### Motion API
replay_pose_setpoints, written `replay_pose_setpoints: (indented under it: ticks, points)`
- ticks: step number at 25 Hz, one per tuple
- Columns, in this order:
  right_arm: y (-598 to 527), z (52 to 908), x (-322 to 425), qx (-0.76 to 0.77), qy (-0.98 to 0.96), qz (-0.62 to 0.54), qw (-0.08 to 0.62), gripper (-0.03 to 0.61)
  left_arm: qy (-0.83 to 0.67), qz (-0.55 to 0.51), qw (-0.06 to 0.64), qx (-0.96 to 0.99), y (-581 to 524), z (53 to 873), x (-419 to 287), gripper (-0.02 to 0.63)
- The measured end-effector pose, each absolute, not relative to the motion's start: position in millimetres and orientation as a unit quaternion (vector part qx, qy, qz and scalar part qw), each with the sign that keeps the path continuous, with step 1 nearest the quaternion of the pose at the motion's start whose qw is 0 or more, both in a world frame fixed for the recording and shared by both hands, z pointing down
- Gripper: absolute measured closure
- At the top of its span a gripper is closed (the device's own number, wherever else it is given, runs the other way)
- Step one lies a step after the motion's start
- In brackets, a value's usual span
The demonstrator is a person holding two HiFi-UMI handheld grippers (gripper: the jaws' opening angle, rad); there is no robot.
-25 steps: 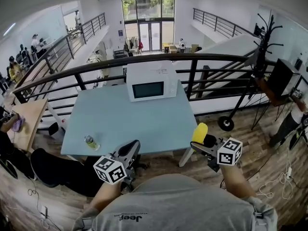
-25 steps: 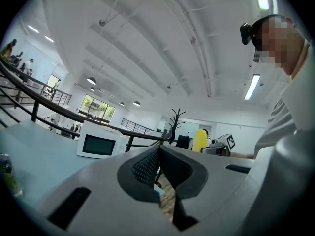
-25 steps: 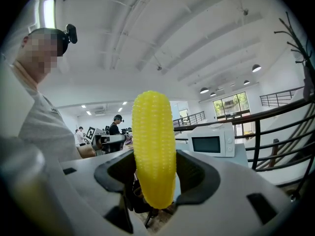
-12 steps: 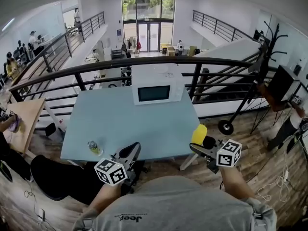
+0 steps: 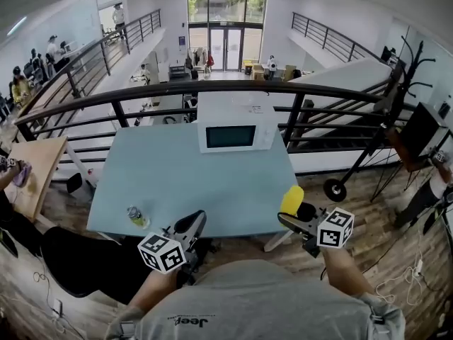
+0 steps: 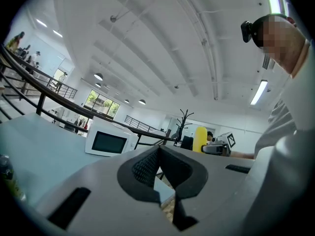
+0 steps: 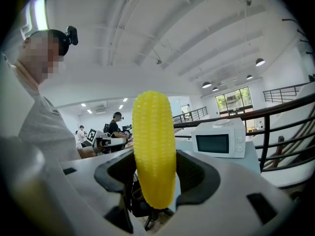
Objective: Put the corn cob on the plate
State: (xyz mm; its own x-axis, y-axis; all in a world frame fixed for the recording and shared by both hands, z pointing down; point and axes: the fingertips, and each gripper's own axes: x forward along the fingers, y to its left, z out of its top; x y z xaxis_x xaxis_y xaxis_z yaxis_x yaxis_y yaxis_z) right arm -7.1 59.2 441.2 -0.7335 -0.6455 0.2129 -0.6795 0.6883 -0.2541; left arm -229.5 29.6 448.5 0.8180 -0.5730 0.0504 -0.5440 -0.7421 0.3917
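Room: an upper floor with a dark railing (image 5: 212, 89) running behind a pale blue counter (image 5: 212, 183) at mid-frame in the head view. No plate shows in any view.
Counter, lower left: a small bottle (image 5: 136, 217) stands near the front edge, well apart from both grippers.
Left gripper: the left gripper (image 5: 190, 223) hangs at the counter's near edge. Its jaws are together at the tips, with nothing between them.
Counter, centre back: a white microwave (image 5: 236, 134) sits by the railing with its door closed.
Right gripper: the right gripper (image 5: 294, 216) is at the counter's near right corner. Its jaws are clamped on the corn cob (image 5: 291, 199), which stands upright between the pads with its top well clear of them.
Step in hand: apparently the carry. The cob is gripped and off the counter, and it has not yet been set down.
Next move: the plate must be found first, since it may be out of frame or behind the microwave door. The free left gripper could open that door. The cob would then need lowering onto the plate before the jaws part.
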Motion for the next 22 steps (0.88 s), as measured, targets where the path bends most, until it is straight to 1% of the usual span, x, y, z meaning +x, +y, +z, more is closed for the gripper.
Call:
replay_pose_setpoints:
  ticks: [5,10,22]
  points:
    - [32.3,446.7,7.8,0.333,-0.928,0.162,0.049,0.319,-0.326,-0.032,0.191,0.925,19.0,448.3,-217.0,0.595]
    - [-21.3,447.6,43.8,0.292,-0.942,0.162,0.045,0.319,-0.382,-0.035,0.183,0.905,-12.5,443.2,-192.2,0.595]
    - [-147.4,435.5,127.5,0.210,-0.961,0.176,0.033,0.319,-0.459,-0.039,0.170,0.871,-73.9,423.8,-94.5,0.595]
